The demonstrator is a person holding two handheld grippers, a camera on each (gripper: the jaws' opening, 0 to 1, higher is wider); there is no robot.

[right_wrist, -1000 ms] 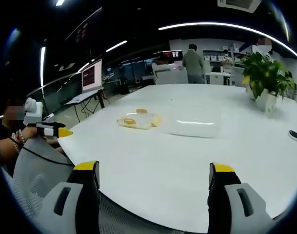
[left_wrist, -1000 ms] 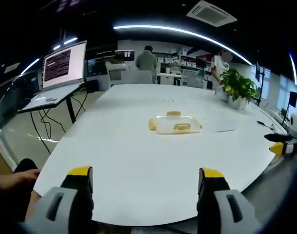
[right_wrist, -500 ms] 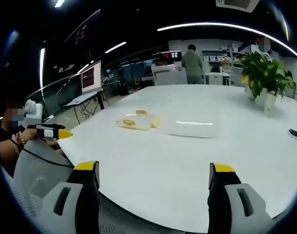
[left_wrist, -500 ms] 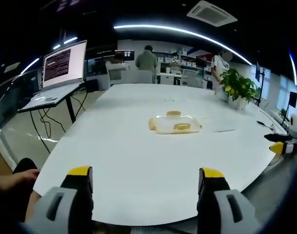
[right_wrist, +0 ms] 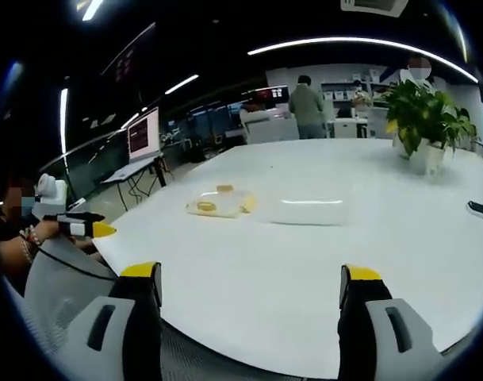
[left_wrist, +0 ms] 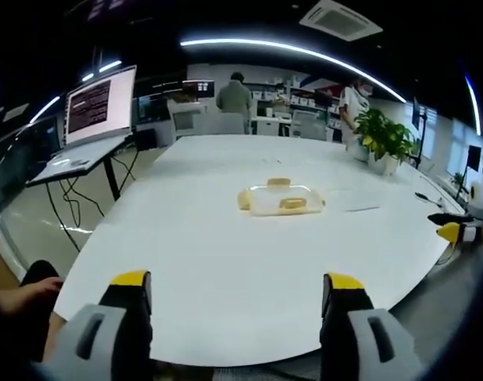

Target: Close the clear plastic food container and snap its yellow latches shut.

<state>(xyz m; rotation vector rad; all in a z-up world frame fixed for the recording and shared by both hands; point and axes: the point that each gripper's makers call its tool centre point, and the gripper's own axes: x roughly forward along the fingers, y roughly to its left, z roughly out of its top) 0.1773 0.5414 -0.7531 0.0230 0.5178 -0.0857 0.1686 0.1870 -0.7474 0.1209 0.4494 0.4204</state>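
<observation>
The clear plastic container [left_wrist: 280, 200] with yellow latches rests near the middle of the white table [left_wrist: 225, 254], well ahead of my left gripper [left_wrist: 235, 287], which is open and holds nothing. From the right gripper view the container [right_wrist: 220, 203] lies to the left, with a clear flat piece [right_wrist: 308, 211], possibly its lid, beside it on the right. My right gripper [right_wrist: 251, 278] is open and empty near the table edge. The right gripper [left_wrist: 457, 231] also appears at the far right of the left gripper view, and the left gripper [right_wrist: 81, 227] at the left of the right gripper view.
A laptop [left_wrist: 94, 111] stands on a stand left of the table. A potted plant [right_wrist: 423, 119] sits at the far right corner, with a small black object [right_wrist: 481, 209] near it. People stand at the back. A mesh chair back [right_wrist: 59, 294] is close by.
Both cameras have tipped slightly, so the scene sits a little higher in each view. The container and the clear piece have not moved, and both grippers stay open.
</observation>
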